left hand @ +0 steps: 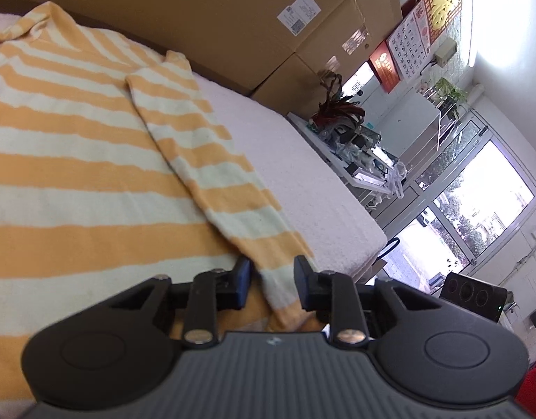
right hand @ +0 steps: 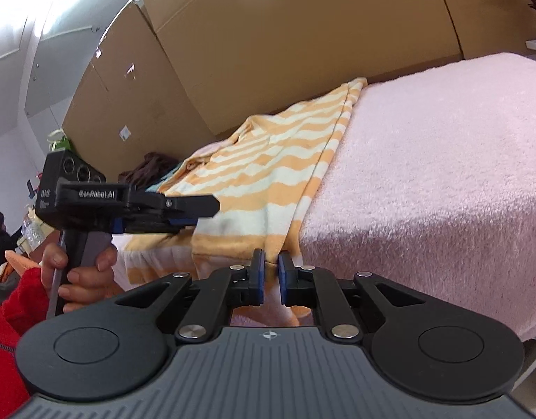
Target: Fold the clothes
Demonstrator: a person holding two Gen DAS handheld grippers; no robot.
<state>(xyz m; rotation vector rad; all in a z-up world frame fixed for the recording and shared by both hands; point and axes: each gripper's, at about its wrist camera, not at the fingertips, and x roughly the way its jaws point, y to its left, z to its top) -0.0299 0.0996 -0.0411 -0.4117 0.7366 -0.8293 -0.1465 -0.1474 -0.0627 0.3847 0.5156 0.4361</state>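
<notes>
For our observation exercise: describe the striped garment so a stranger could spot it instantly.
Find the pink blanket spread in front of tall cardboard boxes. The shirt lies on its near-left part. Its orange and white stripes set it apart from the plain blanket.

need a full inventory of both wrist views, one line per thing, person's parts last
orange-and-white striped fleece garment: 1, spread on the bed, sleeve folded across it, hem at the near edge
pale pink fuzzy blanket: 1, covers the bed
brown cardboard boxes: several, stacked behind the bed
red-and-white wall calendar: 1, on the far wall
white cluttered table: 1, beyond the bed's end
glass doors: 1 set, bright, far right
left gripper: 1, black, pads either side of the sleeve end
right gripper: 1, black, shut on the hem
hand: 1, red sleeve, holds the left gripper's handle
</notes>
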